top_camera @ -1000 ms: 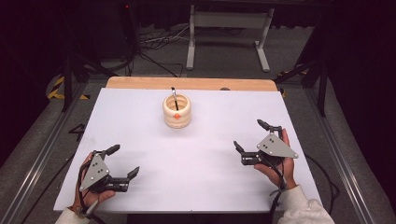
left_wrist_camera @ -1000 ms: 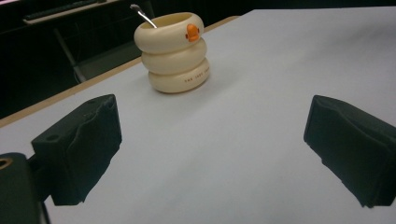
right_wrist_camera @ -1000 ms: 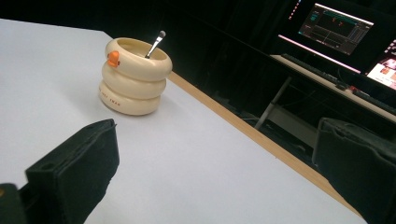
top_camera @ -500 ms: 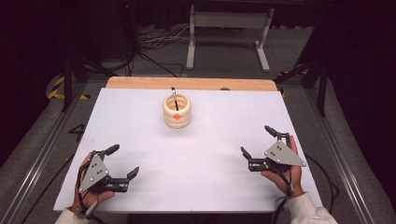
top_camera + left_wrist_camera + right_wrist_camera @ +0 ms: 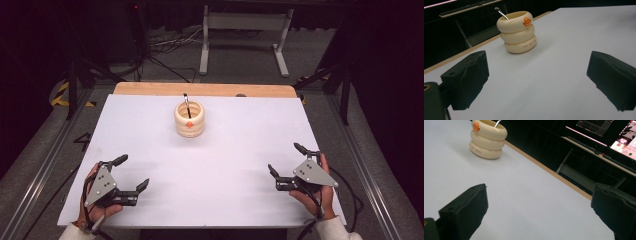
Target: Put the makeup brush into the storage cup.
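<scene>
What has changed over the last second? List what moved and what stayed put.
The right gripper drew back toward the person and out toward the table's right edge, jaws open and empty. Nothing was taken hold of or let go. The left gripper stayed at the near left, open. The cream holder with the tool standing in it did not move.

Bright white table (image 5: 230,165), dark surroundings, soft grainy focus.

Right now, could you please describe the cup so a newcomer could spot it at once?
On the white table, look toward the far wooden edge, near the middle. There stands a cream holder shaped like three stacked rings, with an orange mark on its top ring and a metal-tipped stick leaning inside.
</scene>
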Demonstrator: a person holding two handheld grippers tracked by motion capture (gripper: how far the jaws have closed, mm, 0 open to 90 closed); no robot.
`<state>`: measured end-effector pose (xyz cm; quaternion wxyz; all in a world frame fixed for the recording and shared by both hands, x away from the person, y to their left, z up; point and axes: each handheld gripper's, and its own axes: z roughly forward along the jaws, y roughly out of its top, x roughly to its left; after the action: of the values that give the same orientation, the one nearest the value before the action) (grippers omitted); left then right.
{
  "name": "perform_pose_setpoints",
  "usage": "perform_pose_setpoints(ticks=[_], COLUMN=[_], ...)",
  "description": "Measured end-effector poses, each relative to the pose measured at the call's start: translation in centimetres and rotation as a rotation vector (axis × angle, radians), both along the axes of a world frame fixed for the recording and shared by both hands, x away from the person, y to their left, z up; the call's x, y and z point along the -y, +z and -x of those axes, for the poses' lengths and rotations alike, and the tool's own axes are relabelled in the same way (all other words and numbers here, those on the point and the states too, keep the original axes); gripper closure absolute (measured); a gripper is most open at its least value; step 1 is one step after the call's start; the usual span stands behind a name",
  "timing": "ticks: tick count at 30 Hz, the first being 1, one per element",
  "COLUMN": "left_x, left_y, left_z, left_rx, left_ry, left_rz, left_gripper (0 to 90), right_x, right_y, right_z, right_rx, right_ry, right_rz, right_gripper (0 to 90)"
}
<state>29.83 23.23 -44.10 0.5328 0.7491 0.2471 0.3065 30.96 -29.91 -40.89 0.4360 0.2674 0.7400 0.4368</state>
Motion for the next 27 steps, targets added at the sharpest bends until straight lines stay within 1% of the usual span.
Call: perform_pose_setpoints(ticks=[7,13,17,19,23,24,26,27], left_x=[0.0,0.0,0.0,0.0,-0.1,-0.1,-0.1,-0.2], left_y=[0.0,-0.1,-0.1,-0.1,-0.1,-0.1,0.0,0.0], left_z=[0.0,-0.3,-0.3,-0.3,-0.4,-0.4,-0.3,-0.3], left_rx=[-0.003,-0.007,-0.004,-0.005,-0.003,-0.002,0.002,0.001], left_ry=[0.001,-0.005,-0.006,-0.007,-0.002,-0.002,-0.003,-0.002], left_rz=[-0.001,0.004,0.002,0.002,0.005,0.004,0.0,-0.001], left_gripper=[4.8,4.9,4.9,4.9,4.9,4.9,4.9,4.9], right_x=[0.5,1.2,1.5,1.7,1.9,2.0,2.2,2.3], right_y=[-0.6,-1.6,-2.1,-2.3,-2.7,-2.7,-2.7,-2.6], right_z=[0.5,1.1,1.5,1.8,2.3,2.4,2.6,2.7], right_rx=[-0.019,-0.05,-0.059,-0.074,-0.076,-0.076,-0.06,-0.054], right_ry=[-0.014,-0.021,-0.031,-0.033,-0.035,-0.033,-0.03,-0.03], right_rz=[0.008,0.005,0.011,0.005,-0.002,-0.013,-0.017,-0.026], right_gripper=[1.5,1.5,1.6,1.6,1.7,1.7,1.7,1.6])
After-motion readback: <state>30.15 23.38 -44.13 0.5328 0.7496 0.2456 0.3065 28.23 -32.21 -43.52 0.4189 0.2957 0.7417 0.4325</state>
